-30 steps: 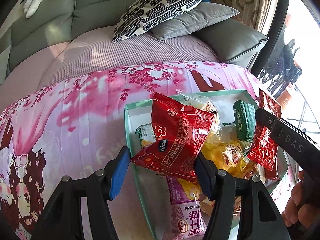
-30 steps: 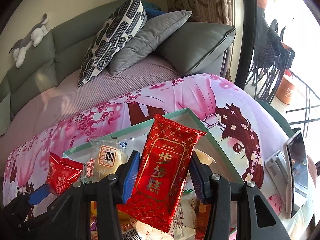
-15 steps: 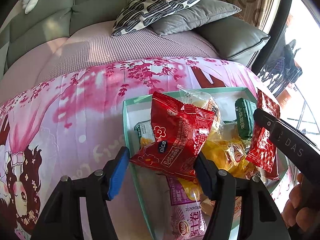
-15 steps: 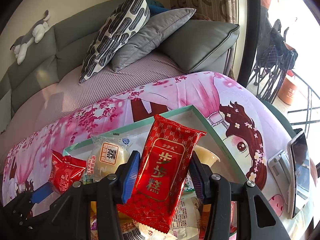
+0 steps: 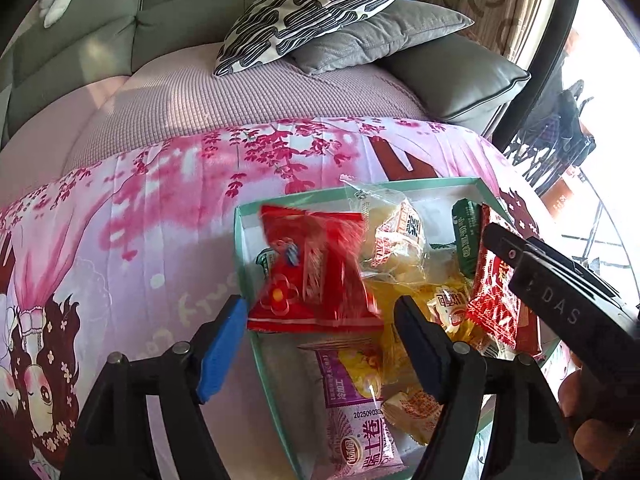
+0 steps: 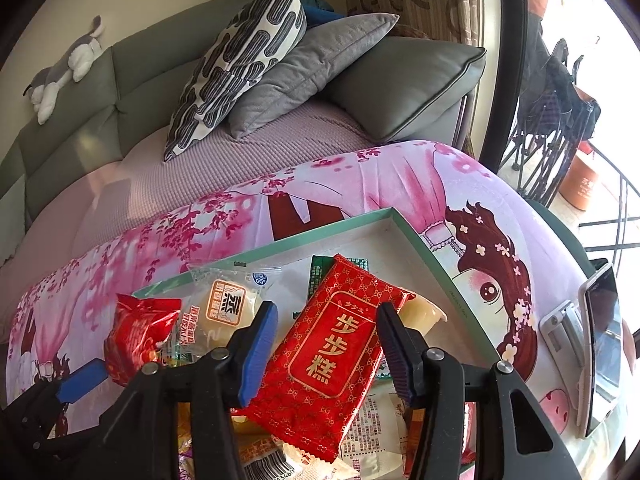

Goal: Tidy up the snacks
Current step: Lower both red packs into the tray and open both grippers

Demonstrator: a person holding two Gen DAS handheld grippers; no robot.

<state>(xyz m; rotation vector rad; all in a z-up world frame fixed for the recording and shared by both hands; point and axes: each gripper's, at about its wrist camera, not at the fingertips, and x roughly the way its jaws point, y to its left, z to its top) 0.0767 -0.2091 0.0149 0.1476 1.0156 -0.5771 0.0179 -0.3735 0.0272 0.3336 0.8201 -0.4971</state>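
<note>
1. The mint-green box (image 5: 244, 264) sat on the pink printed cloth (image 5: 140, 216).
2. The left claw (image 5: 320, 344) was opening, its pads clear of the blurred red snack bag (image 5: 316, 276) over the box.
3. The right claw (image 6: 328, 344) was opening around the red-and-gold packet (image 6: 332, 356), which lay tilted above the box's snacks.

Glossy foil red packet (image 6: 326, 354), matt card tray (image 6: 428, 258), printed cloth cover (image 5: 132, 240)
</note>
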